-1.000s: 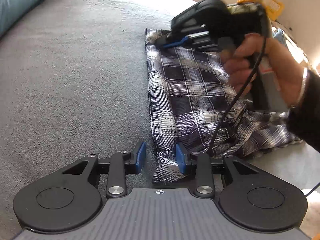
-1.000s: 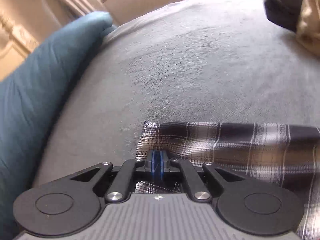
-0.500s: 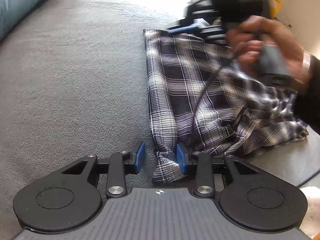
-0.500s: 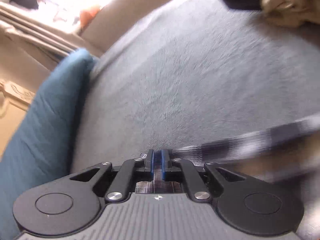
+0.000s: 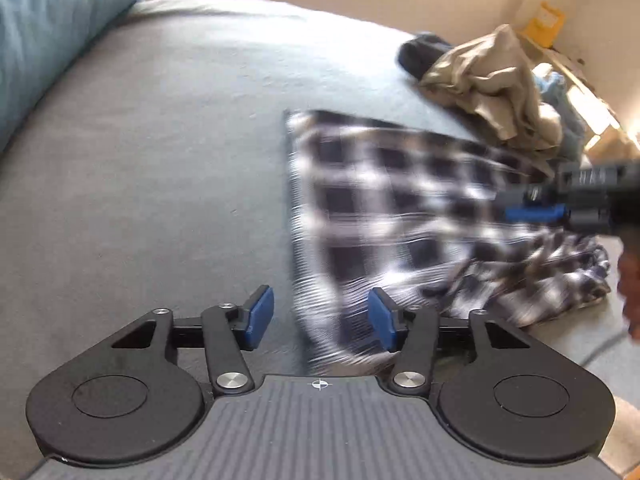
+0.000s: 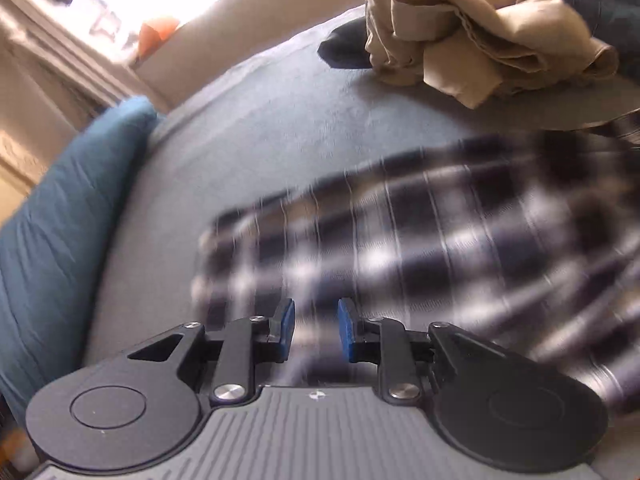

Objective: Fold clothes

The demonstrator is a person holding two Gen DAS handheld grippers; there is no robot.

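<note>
Plaid cloth (image 5: 384, 208) flat on grey bed (image 5: 160, 160), long axis running away, straight left edge; bare blanket to its left up to blue pillow (image 5: 44, 32). Left gripper (image 5: 320, 316) opening over near corner, pads clear. Right gripper (image 6: 316, 330) opening, above cloth. Beige pile (image 6: 472, 36) beyond far edge, sharper in right view.

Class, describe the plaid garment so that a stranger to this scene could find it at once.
Start at the grey bed cover, with a blue pillow along one edge. The plaid garment lies flat mid-bed. Unlike the crumpled beige clothes beyond it, it is checked dark and white.
</note>
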